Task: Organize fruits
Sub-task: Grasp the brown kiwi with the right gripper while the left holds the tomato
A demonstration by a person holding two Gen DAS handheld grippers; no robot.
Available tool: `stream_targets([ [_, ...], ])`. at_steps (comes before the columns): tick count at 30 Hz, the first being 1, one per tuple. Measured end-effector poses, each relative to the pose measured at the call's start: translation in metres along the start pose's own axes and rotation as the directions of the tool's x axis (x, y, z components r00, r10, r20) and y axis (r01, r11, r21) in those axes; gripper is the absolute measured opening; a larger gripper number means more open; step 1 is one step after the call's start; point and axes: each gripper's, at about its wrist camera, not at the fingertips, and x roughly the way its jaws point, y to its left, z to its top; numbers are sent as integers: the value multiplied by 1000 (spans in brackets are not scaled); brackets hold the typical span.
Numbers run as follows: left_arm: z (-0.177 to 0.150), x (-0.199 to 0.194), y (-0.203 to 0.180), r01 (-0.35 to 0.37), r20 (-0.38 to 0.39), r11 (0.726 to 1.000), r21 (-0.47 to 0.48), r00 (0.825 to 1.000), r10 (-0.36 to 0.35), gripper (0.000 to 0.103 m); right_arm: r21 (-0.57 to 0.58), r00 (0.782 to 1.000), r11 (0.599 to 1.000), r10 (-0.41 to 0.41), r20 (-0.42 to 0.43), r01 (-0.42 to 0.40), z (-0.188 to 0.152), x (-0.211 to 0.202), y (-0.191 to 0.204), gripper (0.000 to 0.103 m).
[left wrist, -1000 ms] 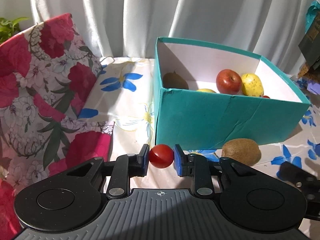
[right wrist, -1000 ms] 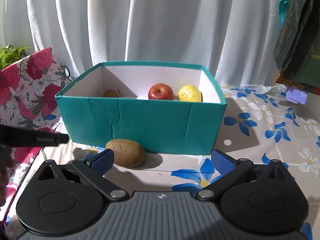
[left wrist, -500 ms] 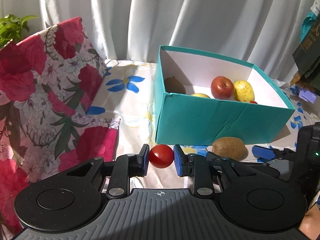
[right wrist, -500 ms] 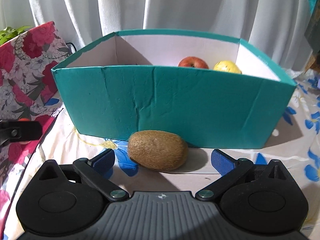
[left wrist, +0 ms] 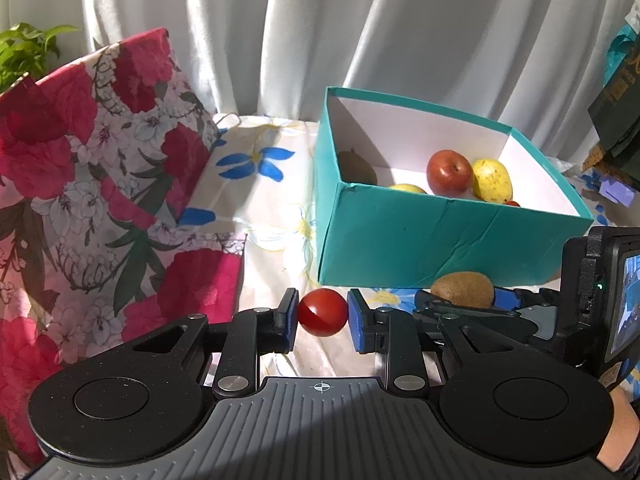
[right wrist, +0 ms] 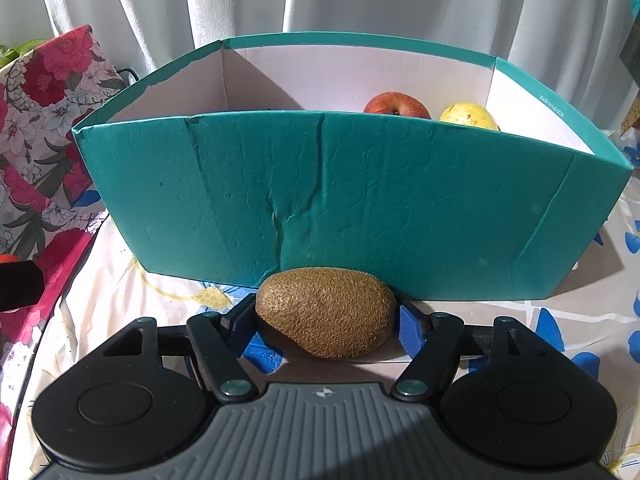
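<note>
A small red tomato point(left wrist: 322, 312) is pinched between the blue pads of my left gripper point(left wrist: 323, 315), which is shut on it just above the flowered cloth. A brown kiwi point(right wrist: 326, 312) lies on the cloth against the front wall of the teal box point(right wrist: 360, 200). My right gripper point(right wrist: 326, 318) straddles the kiwi lengthwise; its jaws are closing and both pads touch the kiwi's ends. In the left wrist view, the same kiwi point(left wrist: 462, 290) sits in the right gripper point(left wrist: 464, 300) at the right. Inside the box lie a red apple point(left wrist: 449, 172), a yellow pear point(left wrist: 492, 180) and another kiwi point(left wrist: 356, 164).
A red-flowered cushion point(left wrist: 100, 180) fills the left side, with a green plant point(left wrist: 24, 48) behind it. White curtains hang behind the table. A dark green bag point(left wrist: 616, 120) and a small purple object point(left wrist: 618, 192) stand at the far right.
My right gripper came forward and down to the kiwi and narrowed its jaws from wide open onto the kiwi's ends. The left gripper kept its hold on the tomato.
</note>
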Motion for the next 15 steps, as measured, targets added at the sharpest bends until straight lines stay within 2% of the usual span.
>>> stream_targets([
  [5, 2, 1, -1, -15, -14, 1000, 7, 1000, 15, 29, 9, 1000, 1000, 27, -14, -27, 2, -10, -8, 68],
  [15, 24, -11, -27, -2, 29, 999, 50, 1000, 1, 29, 24, 995, 999, 43, 88, -45, 1, -87, -37, 68],
])
